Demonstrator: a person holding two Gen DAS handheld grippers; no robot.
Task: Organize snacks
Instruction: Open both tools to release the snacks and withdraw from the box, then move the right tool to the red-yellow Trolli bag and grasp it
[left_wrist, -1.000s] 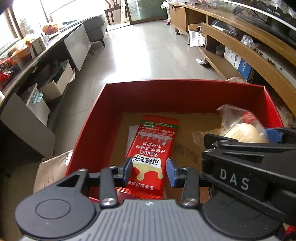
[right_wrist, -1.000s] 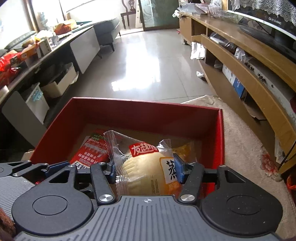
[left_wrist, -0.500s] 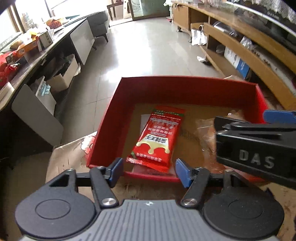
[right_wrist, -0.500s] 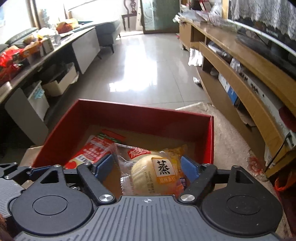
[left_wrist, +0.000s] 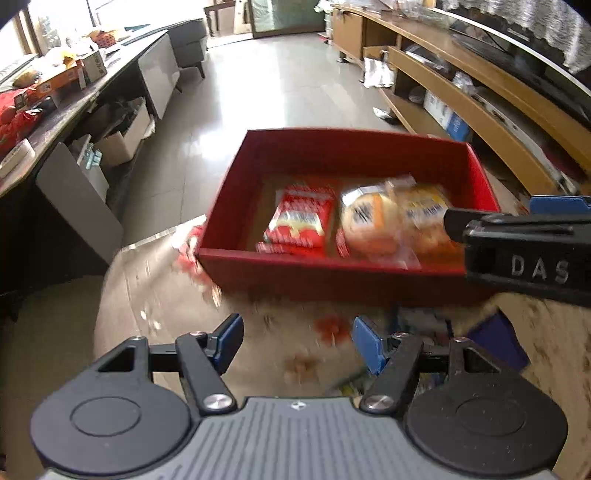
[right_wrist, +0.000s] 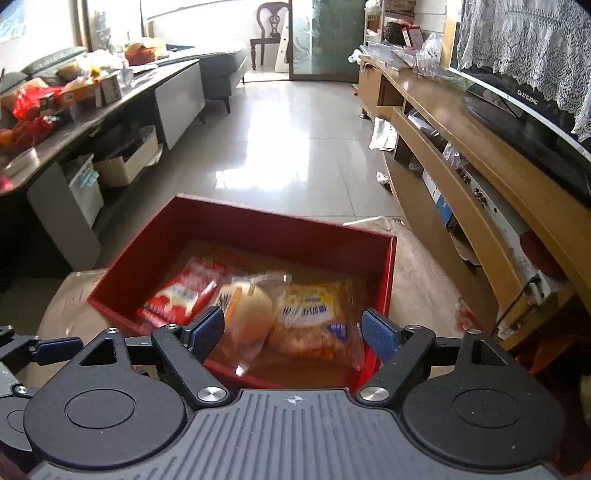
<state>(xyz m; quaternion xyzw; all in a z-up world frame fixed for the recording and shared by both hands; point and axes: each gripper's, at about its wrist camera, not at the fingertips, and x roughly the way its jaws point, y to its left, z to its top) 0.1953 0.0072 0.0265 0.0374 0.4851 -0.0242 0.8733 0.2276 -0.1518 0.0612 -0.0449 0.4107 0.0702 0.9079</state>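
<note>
Three snacks lie in the red box (right_wrist: 258, 236): red packet (right_wrist: 177, 295) at 9 o'clock, bun (right_wrist: 245, 308) centre, yellow pack (right_wrist: 314, 314) at 3. Left tongs (left_wrist: 297, 343) and right tongs (right_wrist: 293, 332) gape, released, nothing between. More wrappers seem to remain outside.

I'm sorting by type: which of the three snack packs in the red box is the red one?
The flat red packet, lying at the left end of the red box. Beside it, the bun pack is clear and the third pack is yellow-orange.
</note>
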